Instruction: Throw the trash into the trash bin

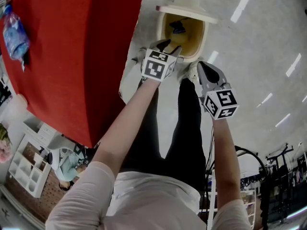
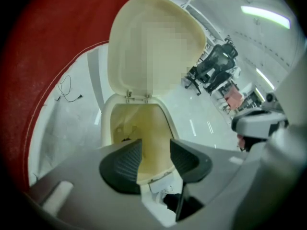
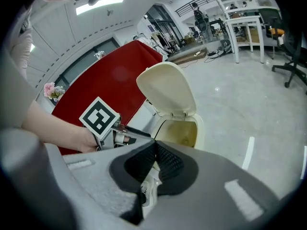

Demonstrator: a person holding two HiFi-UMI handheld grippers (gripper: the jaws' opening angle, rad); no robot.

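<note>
Trash [image 1: 178, 27], one dark scrap, lies inside the cream bin [image 1: 206, 36], whose lid [image 1: 186, 13] stands open at the bin's 12 o'clock edge in the head view. The left gripper [image 1: 169, 46] hangs over the bin's 6 o'clock rim, pointing steeply down into it. Its own view shows the jaws apart and released, with nothing between them and only the bin's yellowed inside showing through the gap. The right gripper [image 1: 203, 67] sits outside the bin, at about 4 o'clock from the left one and near the rim, its jaws clenched tip to tip on nothing. At the bin's 9 o'clock hangs a red cloth [image 1: 62, 56], and a bottle [image 1: 15, 30] lies on it toward the picture's 10 o'clock. Pale floor [image 1: 259, 56] spreads out toward 3 o'clock.
</note>
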